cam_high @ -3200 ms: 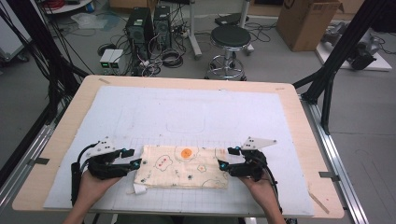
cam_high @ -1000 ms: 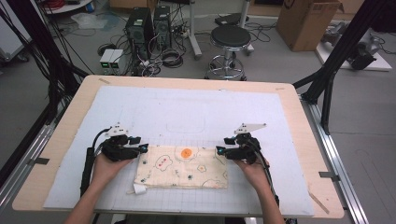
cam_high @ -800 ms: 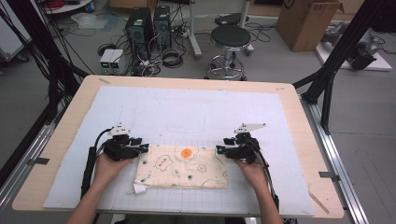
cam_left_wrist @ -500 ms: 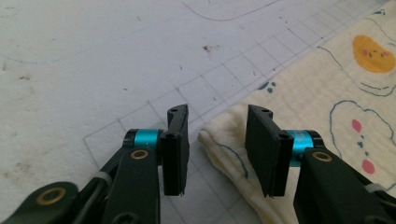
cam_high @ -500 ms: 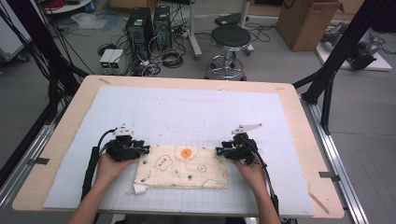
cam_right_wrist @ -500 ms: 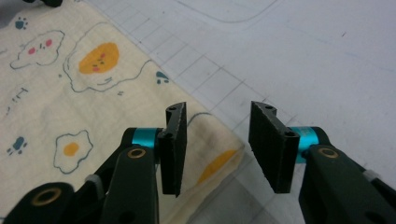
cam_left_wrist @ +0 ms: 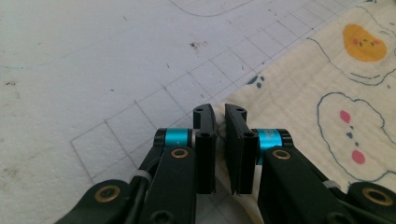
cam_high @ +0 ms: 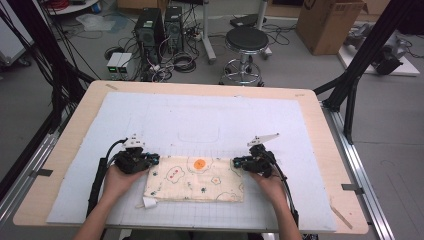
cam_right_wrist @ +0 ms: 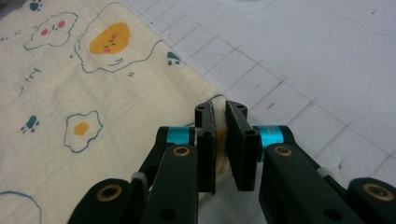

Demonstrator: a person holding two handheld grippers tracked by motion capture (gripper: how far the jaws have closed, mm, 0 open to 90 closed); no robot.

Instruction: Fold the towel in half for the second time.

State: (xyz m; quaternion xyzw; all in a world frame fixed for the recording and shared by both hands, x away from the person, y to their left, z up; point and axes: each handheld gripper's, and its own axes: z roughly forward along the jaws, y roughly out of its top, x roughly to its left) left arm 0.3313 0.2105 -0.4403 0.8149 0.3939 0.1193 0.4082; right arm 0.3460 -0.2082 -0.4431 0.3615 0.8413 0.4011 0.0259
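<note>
Both far corners of the folded cloth gripped; the lift or next fold not yet begun.
Near the table's front edge, the left gripper [cam_high: 154, 160] and right gripper [cam_high: 237, 162] are pinching the printed cloth [cam_high: 195, 179] on the white grid mat [cam_high: 210, 115]; the gripper views are revealing the jaws narrowed onto fabric corners [cam_left_wrist: 223, 135], [cam_right_wrist: 219, 135], while the high view is showing the cloth lying flat.

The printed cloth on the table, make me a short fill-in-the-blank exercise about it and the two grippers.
1. The cloth lies on a white mat marked with a ____.
2. The right gripper is shut on the cloth's ____.
3. The left gripper grips the cloth's other far ____.
4. The largest egg's yolk is ____.

Missing words: grid; corner; corner; orange
</note>
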